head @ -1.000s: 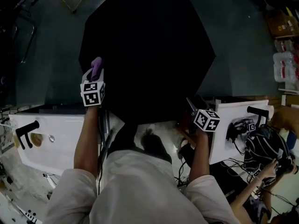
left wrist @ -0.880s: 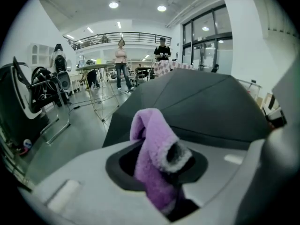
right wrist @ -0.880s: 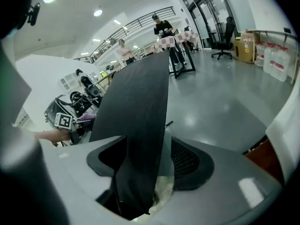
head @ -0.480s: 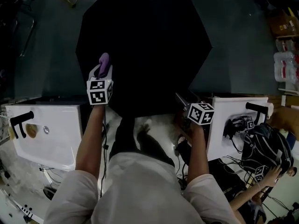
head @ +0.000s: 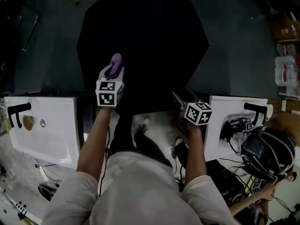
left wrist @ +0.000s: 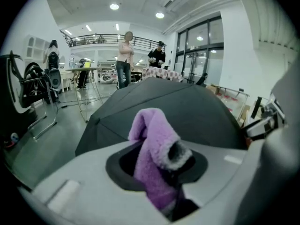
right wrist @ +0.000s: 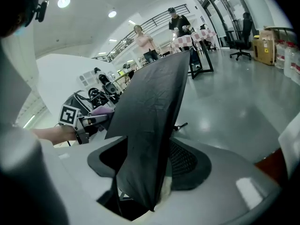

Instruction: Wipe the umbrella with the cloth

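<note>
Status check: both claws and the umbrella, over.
Left claw shut on purple cloth. Right claw shut on umbrella edge. Nothing in the way.

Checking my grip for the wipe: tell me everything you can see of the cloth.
The cloth is purple and fleecy, with a paler, greyish edge where one end curls into a small roll. It is bunched and folded, not spread flat. The left gripper is shut on its lower part; the rest stands up out of the jaws, its tip limp. In the head view it sits over the near part of the black umbrella; whether it touches the canopy cannot be told.
</note>
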`<action>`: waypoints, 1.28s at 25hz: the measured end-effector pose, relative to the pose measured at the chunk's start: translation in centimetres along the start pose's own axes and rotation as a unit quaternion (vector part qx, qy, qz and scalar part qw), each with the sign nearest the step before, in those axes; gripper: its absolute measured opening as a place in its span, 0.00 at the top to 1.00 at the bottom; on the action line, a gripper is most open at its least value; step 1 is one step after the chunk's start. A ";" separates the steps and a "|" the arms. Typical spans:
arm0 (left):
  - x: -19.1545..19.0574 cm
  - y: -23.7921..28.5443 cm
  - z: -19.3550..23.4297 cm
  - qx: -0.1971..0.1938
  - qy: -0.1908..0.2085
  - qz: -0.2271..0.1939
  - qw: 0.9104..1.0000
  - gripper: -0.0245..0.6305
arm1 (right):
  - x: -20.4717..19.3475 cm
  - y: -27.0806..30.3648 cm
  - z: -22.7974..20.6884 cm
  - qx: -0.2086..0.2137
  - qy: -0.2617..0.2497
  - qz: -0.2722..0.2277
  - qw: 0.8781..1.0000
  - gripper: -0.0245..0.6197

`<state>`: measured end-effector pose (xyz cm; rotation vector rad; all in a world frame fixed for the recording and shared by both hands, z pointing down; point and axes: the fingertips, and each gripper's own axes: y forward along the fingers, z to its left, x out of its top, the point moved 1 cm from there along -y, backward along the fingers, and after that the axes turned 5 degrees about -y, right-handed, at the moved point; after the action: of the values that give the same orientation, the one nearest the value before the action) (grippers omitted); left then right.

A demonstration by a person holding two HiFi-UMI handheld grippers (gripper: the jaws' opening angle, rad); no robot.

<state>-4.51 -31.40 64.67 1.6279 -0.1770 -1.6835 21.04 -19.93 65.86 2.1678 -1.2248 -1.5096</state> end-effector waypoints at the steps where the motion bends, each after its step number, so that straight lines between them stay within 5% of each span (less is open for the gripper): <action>1: 0.0 -0.1 -0.6 -0.004 0.001 -0.001 1.000 0.78 | 0.0 -0.1 0.1 0.002 -0.002 0.000 1.000 0.53; 18: -1.1 -0.3 -14.9 -0.118 0.033 0.015 0.992 0.78 | 0.0 -1.4 1.1 0.027 -0.020 -0.001 0.999 0.50; 32: -2.4 -1.3 -22.5 -0.197 0.045 0.038 0.979 0.78 | -0.1 -2.4 0.1 0.027 -0.020 -0.004 0.999 0.48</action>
<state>14.87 -19.98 61.95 1.3756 0.1332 -1.4722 22.11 -18.31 64.40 2.1877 -1.2860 -1.5483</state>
